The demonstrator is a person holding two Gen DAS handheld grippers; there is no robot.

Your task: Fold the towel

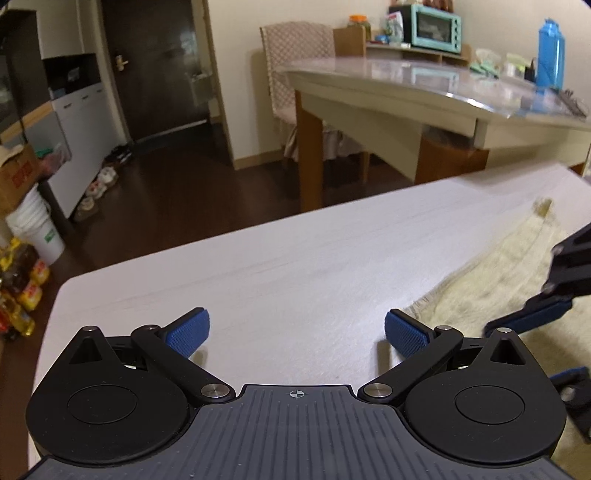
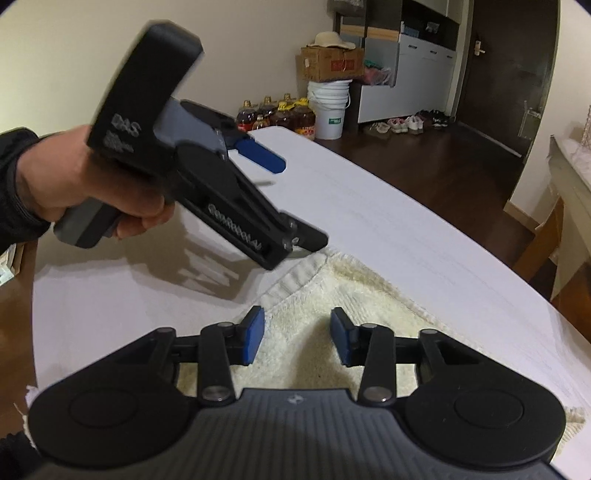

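A cream fluffy towel (image 2: 354, 295) lies flat on the white table (image 2: 424, 229). In the left wrist view the towel (image 1: 491, 280) lies at the right. My left gripper (image 1: 297, 328) is open wide and empty, above the bare table just left of the towel's near corner. It also shows in the right wrist view (image 2: 291, 206), held in a hand above the towel's corner. My right gripper (image 2: 297, 338) is open and empty, low over the towel with cloth between its blue pads. Its fingers (image 1: 532, 317) show at the right edge of the left wrist view.
A dining table (image 1: 424, 92) with a blue bottle (image 1: 550, 55), a covered chair (image 1: 295, 66) and a teal oven (image 1: 436, 27) stand beyond the white table. White buckets (image 2: 330, 110), oil bottles (image 2: 277, 114), a box and shoes are on the dark floor.
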